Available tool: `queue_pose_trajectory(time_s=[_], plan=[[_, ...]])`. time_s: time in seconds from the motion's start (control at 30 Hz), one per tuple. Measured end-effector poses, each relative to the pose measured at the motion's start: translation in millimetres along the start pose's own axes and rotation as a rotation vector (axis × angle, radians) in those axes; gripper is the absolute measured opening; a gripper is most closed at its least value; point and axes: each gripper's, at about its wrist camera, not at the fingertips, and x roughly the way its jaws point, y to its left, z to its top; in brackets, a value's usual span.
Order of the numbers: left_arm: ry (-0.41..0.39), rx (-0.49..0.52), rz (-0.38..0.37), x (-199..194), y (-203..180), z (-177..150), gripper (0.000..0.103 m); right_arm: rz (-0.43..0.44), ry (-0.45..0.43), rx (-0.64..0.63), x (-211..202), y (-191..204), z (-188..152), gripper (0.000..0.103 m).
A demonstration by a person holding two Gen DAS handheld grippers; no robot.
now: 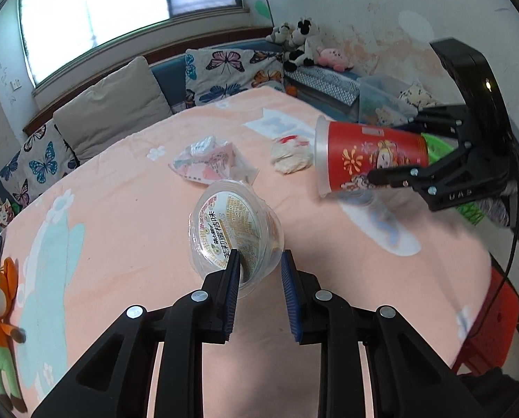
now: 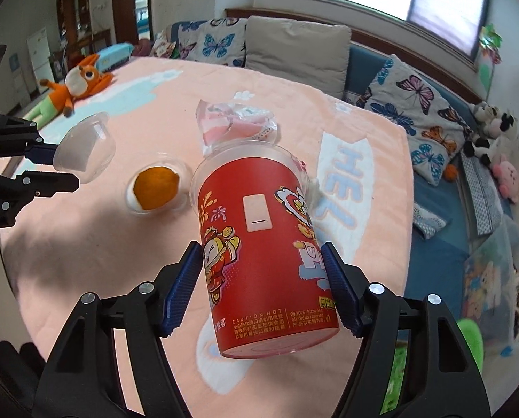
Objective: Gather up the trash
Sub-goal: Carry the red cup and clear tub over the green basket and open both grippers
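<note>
- Blanket (image 1: pixel 127 216) first since it fills both views: peach-pink with pale blue and white flower shapes, spread over the whole surface I'm working above.
- Cushions (image 2: pixel 297 55) line the far edge under the window, one plain beige and several with butterfly print.
- Orange fox plush (image 2: pixel 75 87) is lying on the blanket at the far left in my right view, well away from the trash.
- My right gripper (image 2: pixel 262 278) is clamped on the red paper cup (image 2: pixel 259 244). Blue pads press both sides of its lower half, and the cup is lifted clear of the blanket, tilted with the rim pointing away from me.
- My left gripper (image 1: pixel 261 261) has the clear plastic tub (image 1: pixel 231 233), the one with the printed label. The jaws are narrow and pinch its thin wall, one finger inside and one outside, and the tub hangs off the blanket with its mouth tipped sideways.
- Crumpled pink-and-white wrapper (image 1: pixel 214 160) still sits on the blanket near the middle, beyond the tub.
- Small clear dish with an orange piece in it (image 2: pixel 156 188) rests on the blanket between the two grippers in the right view.
- White crumpled wad (image 1: pixel 290 156) lies just beside the cup's rim in the left view; can't tell if they touch.
</note>
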Motion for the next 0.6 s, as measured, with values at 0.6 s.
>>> queue_pose_trajectory(time_s=[0.6], plan=[[-0.081,0.081,-0.144,-18,-77,46,0.023,-0.165,-0.055,0.229,-111,-65,-85,0.069]])
